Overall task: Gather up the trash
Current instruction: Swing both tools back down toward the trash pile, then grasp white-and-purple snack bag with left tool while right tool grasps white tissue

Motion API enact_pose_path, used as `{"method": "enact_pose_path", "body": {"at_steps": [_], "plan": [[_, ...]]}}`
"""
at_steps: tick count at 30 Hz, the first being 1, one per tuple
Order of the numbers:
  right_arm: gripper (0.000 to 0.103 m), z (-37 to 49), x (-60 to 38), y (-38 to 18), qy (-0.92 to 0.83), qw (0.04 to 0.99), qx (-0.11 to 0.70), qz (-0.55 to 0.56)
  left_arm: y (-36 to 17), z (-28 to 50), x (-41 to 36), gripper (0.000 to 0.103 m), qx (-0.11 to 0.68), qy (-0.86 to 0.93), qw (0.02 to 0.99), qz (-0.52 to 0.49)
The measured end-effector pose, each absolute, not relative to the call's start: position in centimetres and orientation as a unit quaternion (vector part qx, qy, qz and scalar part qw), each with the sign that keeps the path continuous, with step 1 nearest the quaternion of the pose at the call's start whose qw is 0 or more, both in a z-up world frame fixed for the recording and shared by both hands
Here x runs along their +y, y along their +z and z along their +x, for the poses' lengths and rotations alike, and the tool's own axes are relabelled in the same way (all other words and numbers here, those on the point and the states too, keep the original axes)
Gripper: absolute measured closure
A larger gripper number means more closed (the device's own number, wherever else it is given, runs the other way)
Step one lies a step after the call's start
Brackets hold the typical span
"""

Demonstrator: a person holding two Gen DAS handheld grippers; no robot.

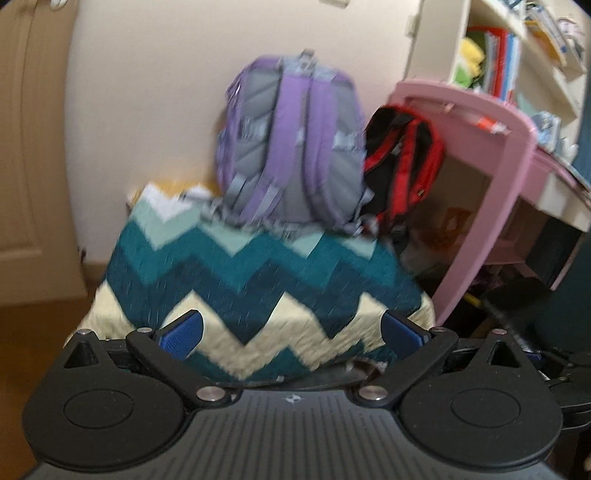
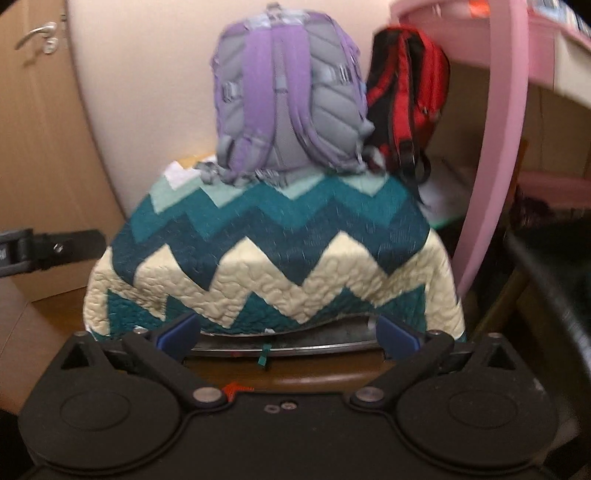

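A small red scrap [image 2: 236, 388] lies on the dark wooden surface [image 2: 295, 373] just in front of the right gripper [image 2: 286, 334], partly hidden by the gripper's body; it may be a bit of wrapper, though the view is too blurred and too cut off to be sure. A tiny teal tag [image 2: 263, 357] hangs just beyond it from the lower edge of the chevron quilt [image 2: 273, 254], which is draped over a boxy object in teal, pale green, white and cream zigzags. The right gripper's blue-padded fingers are spread wide with nothing between them, and the left gripper [image 1: 291, 332] is likewise spread and empty, pointed at the same quilt [image 1: 255, 280]. Two backpacks stand on top of the quilt against the wall: one purple backpack [image 2: 284, 99] with grey padding and its straps facing out, and one red and black backpack [image 2: 406, 96] just beside it to the right. Both show again from the left wrist, the purple backpack [image 1: 291, 147] and the red and black backpack [image 1: 402, 166]. A pink desk [image 1: 491, 184] stands to the right, with shelves [image 1: 517, 51] of books above it; no writing on any of them can be read. A door with one metal handle [image 2: 38, 35] is at the far left.
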State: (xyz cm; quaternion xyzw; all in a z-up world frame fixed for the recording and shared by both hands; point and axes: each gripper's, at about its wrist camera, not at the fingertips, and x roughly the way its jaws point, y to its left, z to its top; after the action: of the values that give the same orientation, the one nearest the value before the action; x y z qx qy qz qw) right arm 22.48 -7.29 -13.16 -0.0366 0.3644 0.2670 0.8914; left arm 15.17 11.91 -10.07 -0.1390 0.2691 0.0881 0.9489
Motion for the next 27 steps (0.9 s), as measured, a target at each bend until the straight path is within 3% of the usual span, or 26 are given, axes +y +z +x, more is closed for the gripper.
{"method": "enact_pose_path", "body": {"at_steps": [12,24,27], "plan": [[0.003,27.2,-6.1,-28.3,0.208,0.852,0.474,-0.076,-24.4,19.8,14.1,0.000,0.392,0.110,0.889,-0.207],[0.010,30.2,-6.3,-43.6,0.178,0.760,0.604,-0.160,-41.6,25.0,11.0,0.000,0.551,0.139,0.810,-0.145],[0.014,30.1,-6.1,-46.6,0.185,0.737,0.628,-0.168,-45.3,25.1,10.9,0.000,0.588,0.142,0.778,-0.170]]}}
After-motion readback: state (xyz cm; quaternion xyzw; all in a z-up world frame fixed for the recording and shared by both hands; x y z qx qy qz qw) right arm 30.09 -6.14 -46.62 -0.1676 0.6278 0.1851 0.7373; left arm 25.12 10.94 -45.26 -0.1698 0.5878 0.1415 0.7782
